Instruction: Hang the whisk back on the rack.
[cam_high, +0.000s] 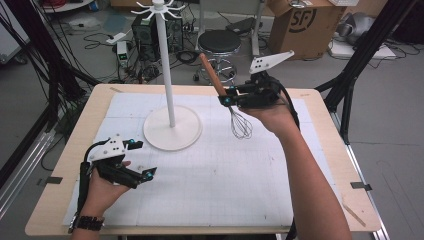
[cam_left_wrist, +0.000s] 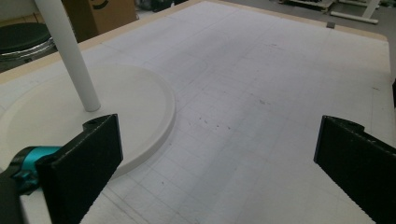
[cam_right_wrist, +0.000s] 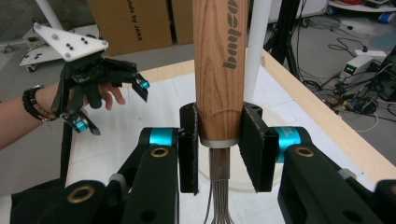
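Note:
My right gripper (cam_high: 226, 96) is shut on a whisk, held up over the far right part of the table. Its wooden handle (cam_high: 212, 75) slants up to the left and its wire head (cam_high: 241, 125) hangs below the jaws. In the right gripper view the jaws clamp the lower end of the handle (cam_right_wrist: 220, 60). A white hook stand (cam_high: 167, 65) rises from a round base (cam_high: 172, 131) to the left of the whisk. My left gripper (cam_high: 142, 159) hovers open near the front left, and nothing lies between its jaws (cam_left_wrist: 219, 163), with the base (cam_left_wrist: 130, 98) just ahead.
A white gridded mat (cam_high: 210, 175) covers the wooden table (cam_high: 60, 190). Beyond the far edge stand a black stool (cam_high: 219, 42), a cardboard box (cam_high: 305, 25), electronics and loose cables on the floor. Black frame legs (cam_high: 350, 85) flank the table's right side.

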